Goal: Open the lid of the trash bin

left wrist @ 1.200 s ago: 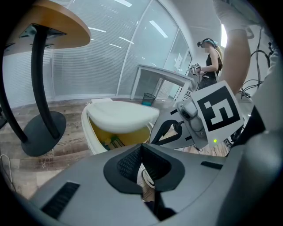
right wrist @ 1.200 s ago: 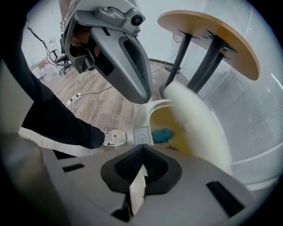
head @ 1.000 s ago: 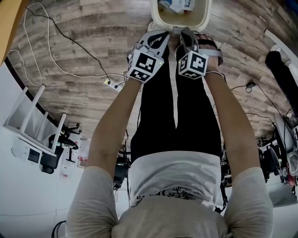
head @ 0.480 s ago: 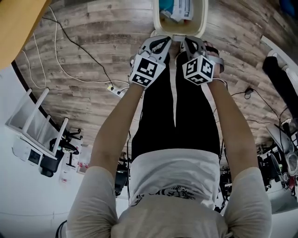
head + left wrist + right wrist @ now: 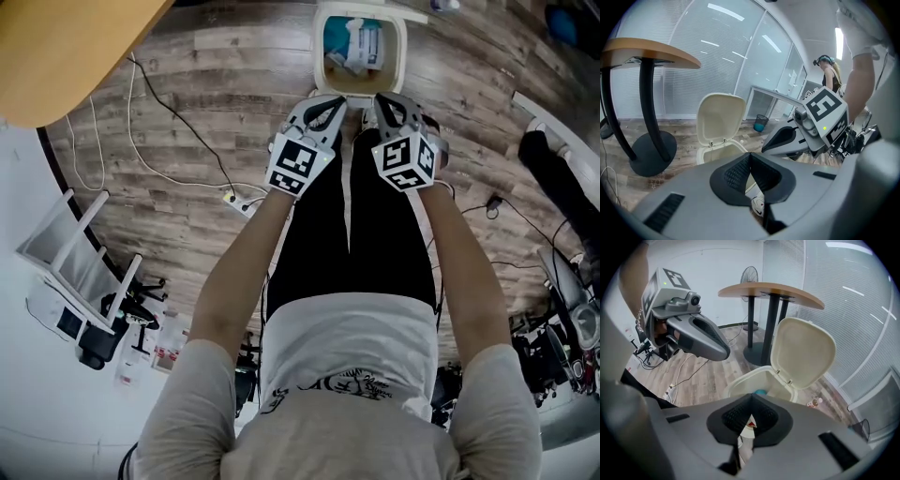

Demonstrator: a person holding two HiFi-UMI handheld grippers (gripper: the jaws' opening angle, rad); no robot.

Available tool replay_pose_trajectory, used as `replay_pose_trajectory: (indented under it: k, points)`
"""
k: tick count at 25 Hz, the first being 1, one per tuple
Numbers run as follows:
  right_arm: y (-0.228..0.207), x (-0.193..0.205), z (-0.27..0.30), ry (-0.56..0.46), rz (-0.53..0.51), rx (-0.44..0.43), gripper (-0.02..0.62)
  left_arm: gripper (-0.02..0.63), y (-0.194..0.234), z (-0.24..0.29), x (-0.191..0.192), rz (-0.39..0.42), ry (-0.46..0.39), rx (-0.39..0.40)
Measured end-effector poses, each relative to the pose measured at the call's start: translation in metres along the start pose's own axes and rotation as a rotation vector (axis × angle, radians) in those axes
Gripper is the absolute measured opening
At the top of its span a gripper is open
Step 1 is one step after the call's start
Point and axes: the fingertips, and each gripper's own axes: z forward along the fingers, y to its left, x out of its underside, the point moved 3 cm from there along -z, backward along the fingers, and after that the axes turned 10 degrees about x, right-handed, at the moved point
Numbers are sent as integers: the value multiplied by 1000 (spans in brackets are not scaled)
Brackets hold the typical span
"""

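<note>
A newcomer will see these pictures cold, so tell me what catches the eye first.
The cream trash bin at the top of the head view stands open, its lid tipped up and rubbish showing inside. Just short of it hang the left tongs and right tongs, side by side, both shut and empty. A round wooden table stands nearby on the person's left.

1. A round wooden table (image 5: 66, 47) stands off to my left.
2. Cables (image 5: 176, 114) trail across the wood floor (image 5: 234, 75) to a power strip (image 5: 240, 199).
3. A standing fan (image 5: 749, 275) is beyond the table, by the wall.
</note>
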Motion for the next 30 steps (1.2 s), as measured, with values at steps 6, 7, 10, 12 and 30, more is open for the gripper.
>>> replay_pose_trajectory:
  k: [6,7,10,12,30]
  points:
    - [-19,-27,-37,-51,94,33,8,20,-10,-25,-38,-17,-70,-17]
    - [-20,-31,-43,-59,107,36,8,20,-13,-29,-44,-15,-80,-21]
    - [-29,-45,-63,-87,140,50,8,20,-20,-42,-65,13,-100,-33]
    - [-36,-56,-78,-105,165,63,8,20,-25,-50,-80,28,-115,-39]
    - [-104,-157,-217,-282,354,116,8,20,-71,-146,-225,55,-295,-75]
